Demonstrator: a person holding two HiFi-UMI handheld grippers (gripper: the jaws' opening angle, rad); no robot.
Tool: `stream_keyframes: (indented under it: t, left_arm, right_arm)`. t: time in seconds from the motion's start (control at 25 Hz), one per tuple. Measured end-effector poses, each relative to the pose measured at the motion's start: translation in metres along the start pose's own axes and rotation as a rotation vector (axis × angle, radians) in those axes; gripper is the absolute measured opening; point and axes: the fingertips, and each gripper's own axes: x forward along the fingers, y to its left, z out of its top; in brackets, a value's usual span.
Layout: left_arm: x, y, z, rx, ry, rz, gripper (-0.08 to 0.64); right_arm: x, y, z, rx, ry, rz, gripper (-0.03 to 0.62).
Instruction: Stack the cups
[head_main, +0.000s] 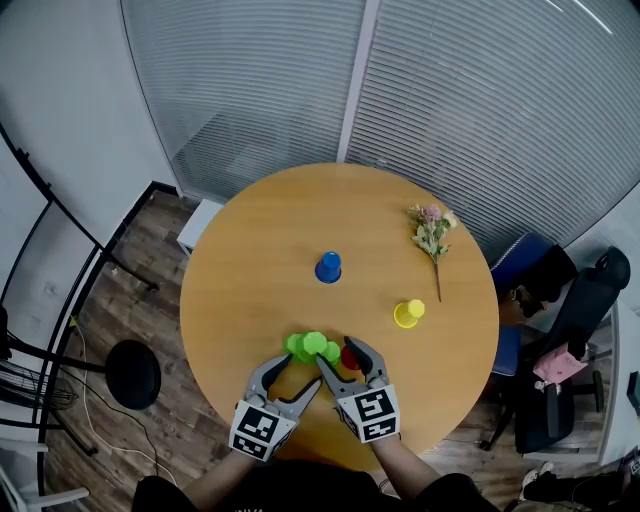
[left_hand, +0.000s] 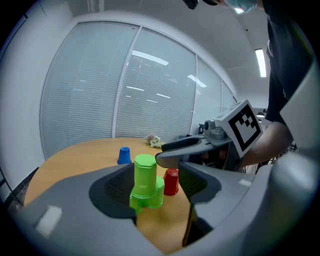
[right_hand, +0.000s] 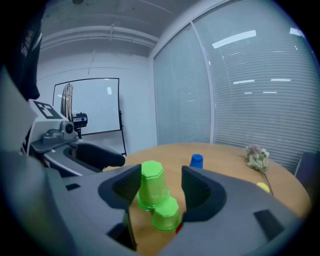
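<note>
A cluster of green cups stands upside down near the table's front edge, one raised above the others. In the left gripper view the raised green cup shows between the open jaws of my left gripper. My right gripper is open too, with the green cups between its jaws. A red cup stands just right of the green ones, between the fingers of the right gripper. The left gripper is close beside it. A blue cup and a yellow cup stand farther out.
The round wooden table carries a sprig of dried flowers at the far right. A blue chair and a black chair stand to the right. Glass walls with blinds lie behind, and a black stand base is on the floor at left.
</note>
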Motion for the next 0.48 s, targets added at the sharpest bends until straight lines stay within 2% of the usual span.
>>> stream_keyframes:
  t: [0.48]
  left_arm:
    - [0.063, -0.068, 0.018, 0.022, 0.002, -0.127, 0.272]
  right_arm:
    - [-0.058, -0.085, -0.027, 0.048, 0.023, -0.153, 0.229]
